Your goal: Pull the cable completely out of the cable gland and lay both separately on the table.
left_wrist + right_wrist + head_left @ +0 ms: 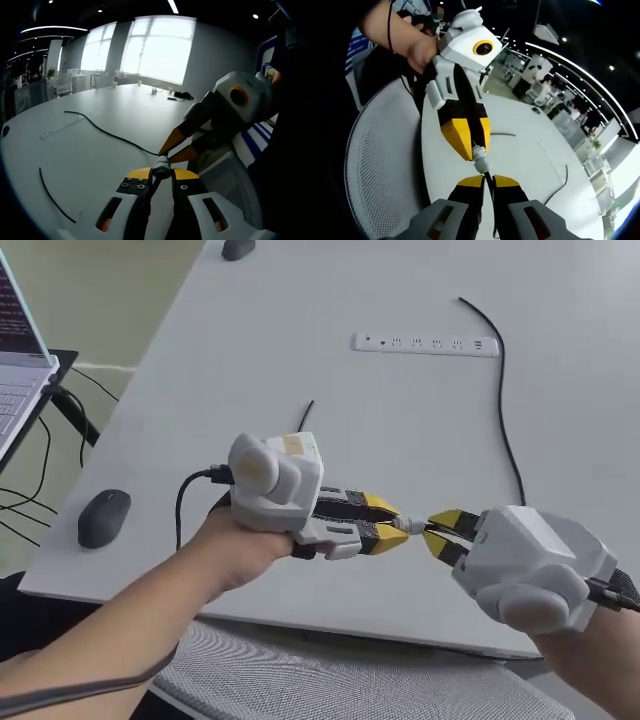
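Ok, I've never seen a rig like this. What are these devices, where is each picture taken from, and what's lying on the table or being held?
No robot here: a person holds a two-jaw gripper in each hand. The head view comes from a headset camera looking down at the white table. The two round pictures come from a camera riding on each gripper. The left gripper is shut on a small white cable gland; the right gripper is shut on the black cable right beside it. On the table lie a power strip, a computer mouse and a short black cable piece. A laptop stands off to the left.
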Demonstrator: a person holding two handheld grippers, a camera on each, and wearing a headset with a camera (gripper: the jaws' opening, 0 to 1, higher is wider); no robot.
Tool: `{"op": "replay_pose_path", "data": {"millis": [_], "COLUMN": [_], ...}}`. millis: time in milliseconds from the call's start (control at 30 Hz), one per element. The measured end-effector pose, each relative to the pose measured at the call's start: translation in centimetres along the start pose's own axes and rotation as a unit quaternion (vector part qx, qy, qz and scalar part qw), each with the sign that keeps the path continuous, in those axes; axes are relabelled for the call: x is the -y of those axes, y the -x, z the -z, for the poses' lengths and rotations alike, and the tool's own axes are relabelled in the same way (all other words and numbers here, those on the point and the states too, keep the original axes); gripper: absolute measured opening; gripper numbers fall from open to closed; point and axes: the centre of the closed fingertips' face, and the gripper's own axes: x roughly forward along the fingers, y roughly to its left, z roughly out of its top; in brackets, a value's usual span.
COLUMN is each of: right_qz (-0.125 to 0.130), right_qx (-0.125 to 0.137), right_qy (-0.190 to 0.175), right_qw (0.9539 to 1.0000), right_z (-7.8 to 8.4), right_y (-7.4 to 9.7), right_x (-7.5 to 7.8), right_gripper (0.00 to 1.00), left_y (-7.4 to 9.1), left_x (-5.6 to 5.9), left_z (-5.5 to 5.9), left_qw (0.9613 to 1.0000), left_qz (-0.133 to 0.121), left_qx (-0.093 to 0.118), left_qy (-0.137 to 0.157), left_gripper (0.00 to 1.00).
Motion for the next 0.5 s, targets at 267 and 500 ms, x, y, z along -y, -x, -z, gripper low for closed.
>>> {"op": "replay_pose_path", "data": {"millis": [267,500], "right_qz": [0.001,0.002], "right_qx": [-0.001,-0.005], "right_qy": [-0.023,-0.041], "right_qw": [0.9997,0.9991], "right_z": [0.2,0.57], "right_y": [0.05,0.01], "right_x": [-0.2,-0.1], "right_gripper": [0.0,0.0], "left_y": [-0.06,-0.17], "left_x": [0.21,0.3], "left_z": [0.12,0.1], "left_qw": [1.0,1.0], "left_qz": [0.003,0.001], "left_qx": [-0.002,-0.001], "left_qy": [-0.005,-0.009], "left_gripper": [0.15,0.15]}}
